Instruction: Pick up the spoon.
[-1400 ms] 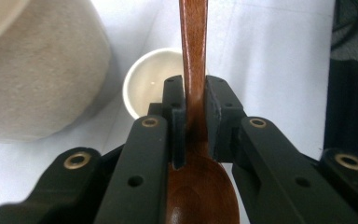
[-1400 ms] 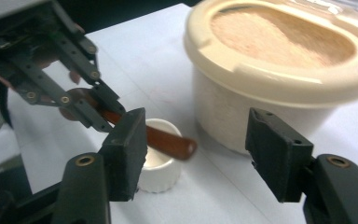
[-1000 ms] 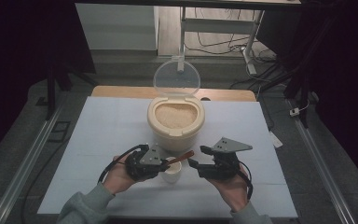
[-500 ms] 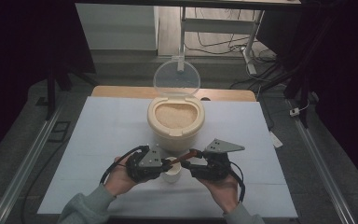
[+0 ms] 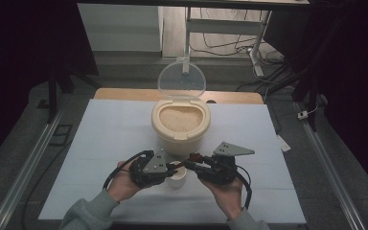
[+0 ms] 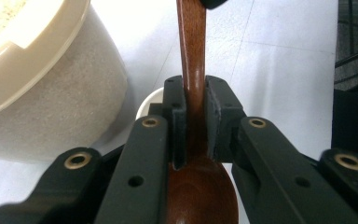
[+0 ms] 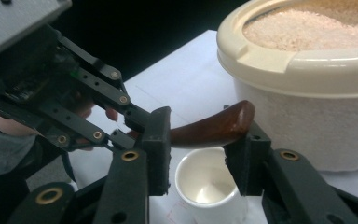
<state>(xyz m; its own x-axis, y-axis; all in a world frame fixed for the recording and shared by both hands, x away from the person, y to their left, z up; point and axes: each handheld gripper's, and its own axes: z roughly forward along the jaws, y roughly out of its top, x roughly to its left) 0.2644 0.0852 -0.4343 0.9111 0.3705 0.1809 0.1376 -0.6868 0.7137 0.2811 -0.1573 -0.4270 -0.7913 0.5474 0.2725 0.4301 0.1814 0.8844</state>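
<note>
1. One wooden spoon (image 7: pixel 209 128) hangs over my white cup (image 7: pixel 208 186), near the table's (image 5: pixel 100 139) front edge — left gripper (image 6: pixel 196 119) clamped on its neck.
2. My right gripper (image 7: pixel 198 144) has just been closing around the handle end — pads not yet pressing, I judge.
3. Behind, the open rice container (image 5: pixel 180 122) waits for scooping.

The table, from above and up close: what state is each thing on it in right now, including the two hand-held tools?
Rice container: open, full of rice.
Lid: flipped up behind it.
White cup: upright, empty.
Wooden spoon: clamped by its handle, held above the cup.
Left tool: shut on the spoon.
Right tool: jaws just closing around the handle's end; contact unclear.
</note>
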